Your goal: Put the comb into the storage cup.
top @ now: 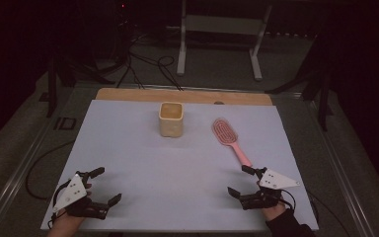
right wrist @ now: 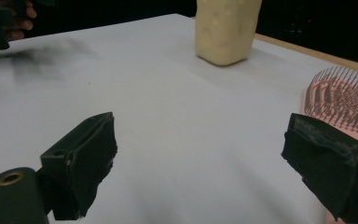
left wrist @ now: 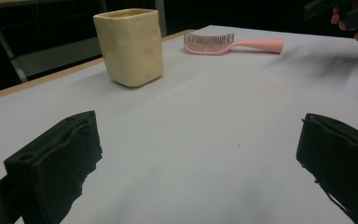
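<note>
A cream square cup stands upright at the back middle of the white table sheet. To its right lies a pink hairbrush, bristles up, handle pointing toward the near right. My left gripper rests open near the front left corner, nothing between its jaws. My right gripper is open at the front right, just short of the brush handle's end. From the left gripper view the cup and brush lie ahead. In the right gripper view the brush head sits by the right jaw, and the cup stands farther off.
A wooden strip edges the table's far side. Beyond it, cables and a white metal frame stand on the dark floor. The sheet's edges run close to both hands.
</note>
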Demonstrator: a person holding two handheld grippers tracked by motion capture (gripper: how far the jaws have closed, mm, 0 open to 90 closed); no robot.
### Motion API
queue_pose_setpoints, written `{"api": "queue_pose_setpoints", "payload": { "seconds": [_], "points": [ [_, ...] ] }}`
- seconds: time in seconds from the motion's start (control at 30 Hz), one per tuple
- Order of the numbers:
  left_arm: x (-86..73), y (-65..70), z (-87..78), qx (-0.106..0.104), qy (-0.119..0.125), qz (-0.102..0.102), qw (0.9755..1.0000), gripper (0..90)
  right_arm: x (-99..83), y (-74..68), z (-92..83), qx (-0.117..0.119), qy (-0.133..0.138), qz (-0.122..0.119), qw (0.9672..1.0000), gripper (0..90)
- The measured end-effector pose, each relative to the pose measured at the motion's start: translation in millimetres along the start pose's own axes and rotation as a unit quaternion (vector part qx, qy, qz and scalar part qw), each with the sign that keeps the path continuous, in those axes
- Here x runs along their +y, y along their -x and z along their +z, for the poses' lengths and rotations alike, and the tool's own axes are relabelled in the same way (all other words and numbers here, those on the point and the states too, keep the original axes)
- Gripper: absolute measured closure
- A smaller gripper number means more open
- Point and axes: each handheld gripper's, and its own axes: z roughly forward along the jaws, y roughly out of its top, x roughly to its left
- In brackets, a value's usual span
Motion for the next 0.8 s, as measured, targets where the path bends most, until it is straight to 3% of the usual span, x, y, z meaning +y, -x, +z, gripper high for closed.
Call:
{"api": "queue_pose_setpoints", "payload": {
  "seconds": [0.37,0.8],
  "points": [
    [-0.3,0.7,-1.9,0.0,0.003,-0.002,1.0,0.0,0.8,-3.7,5.2,0.012,-0.023,-0.009,0.9996,8.9],
    [-0.8,0.3,-2.1,0.003,-0.001,-0.002,1.0,0.0,14.2,-8.9,-1.6,-0.004,-0.004,-0.017,0.9998,8.1]
  ]
}}
